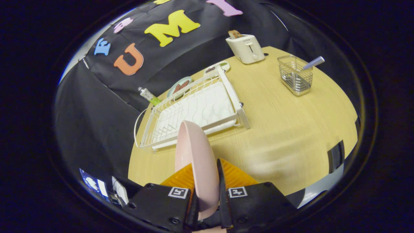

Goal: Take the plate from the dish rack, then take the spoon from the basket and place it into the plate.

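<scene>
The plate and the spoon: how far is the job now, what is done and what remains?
Done: the pink plate is out of the white dish rack. In hand: the gripper is shut on the plate, held edge-up above the wooden table. Left: set the plate down, then fetch the striped-handled spoon, which stands in the wire basket, and place it into the plate.
</scene>
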Demonstrator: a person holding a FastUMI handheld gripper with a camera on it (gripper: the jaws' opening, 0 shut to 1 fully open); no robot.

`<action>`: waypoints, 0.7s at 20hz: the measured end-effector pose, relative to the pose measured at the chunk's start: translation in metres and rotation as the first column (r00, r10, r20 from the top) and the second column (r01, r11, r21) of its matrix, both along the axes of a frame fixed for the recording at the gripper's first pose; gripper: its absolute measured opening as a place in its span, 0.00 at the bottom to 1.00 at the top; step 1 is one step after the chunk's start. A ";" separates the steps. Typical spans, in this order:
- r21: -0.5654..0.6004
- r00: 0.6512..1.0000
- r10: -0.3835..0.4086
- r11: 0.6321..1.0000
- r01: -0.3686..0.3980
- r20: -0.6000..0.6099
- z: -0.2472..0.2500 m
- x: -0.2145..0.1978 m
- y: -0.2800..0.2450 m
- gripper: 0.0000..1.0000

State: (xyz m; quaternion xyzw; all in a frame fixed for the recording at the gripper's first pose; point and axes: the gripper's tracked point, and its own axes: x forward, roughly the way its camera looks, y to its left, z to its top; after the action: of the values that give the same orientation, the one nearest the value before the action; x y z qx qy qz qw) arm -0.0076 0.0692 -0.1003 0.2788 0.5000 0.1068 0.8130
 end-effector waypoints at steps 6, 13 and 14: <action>0.092 1.000 -0.015 0.996 0.017 -0.019 -0.031 0.000 0.005 0.32; 0.189 0.997 -0.028 0.981 0.041 -0.072 -0.056 0.007 0.003 0.36; 0.185 0.998 -0.032 0.982 0.043 -0.062 -0.057 0.010 0.000 0.39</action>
State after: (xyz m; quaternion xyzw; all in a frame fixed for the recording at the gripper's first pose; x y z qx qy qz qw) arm 0.0024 0.0694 -0.1568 0.3658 0.5063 0.1297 0.7701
